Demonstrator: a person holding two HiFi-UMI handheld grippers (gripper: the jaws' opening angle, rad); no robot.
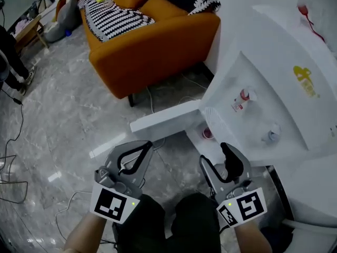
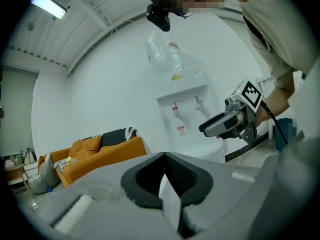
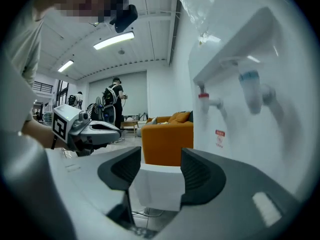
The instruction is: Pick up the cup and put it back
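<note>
The left tongs (image 1: 149,144) are clenched, tips together with nothing caught in them. The right tongs (image 1: 215,153) stand released, jaws apart. The white in their gap is only the white panel (image 1: 168,120) beyond them, not a grip. Both hang low at the near edge, short of the water dispenser (image 1: 274,88) on the right. The cup (image 1: 207,133) is most likely the small round thing with red in it at the dispenser's foot, just right of the white panel and below the 2 taps. It is too small to be sure.

Risks, as I judge them: the cup sits tucked between the panel and the dispenser body, so a wide approach could strike the panel or tip the cup. A light cup may also skid off 1 jaw before the other meets it.

Only the head view shows the cup. Neither tongs' own view does. The right one shows the red tap (image 3: 202,96) and blue tap (image 3: 248,79) from below, and a person (image 3: 116,101) far off beyond the sofa (image 3: 167,139).
</note>
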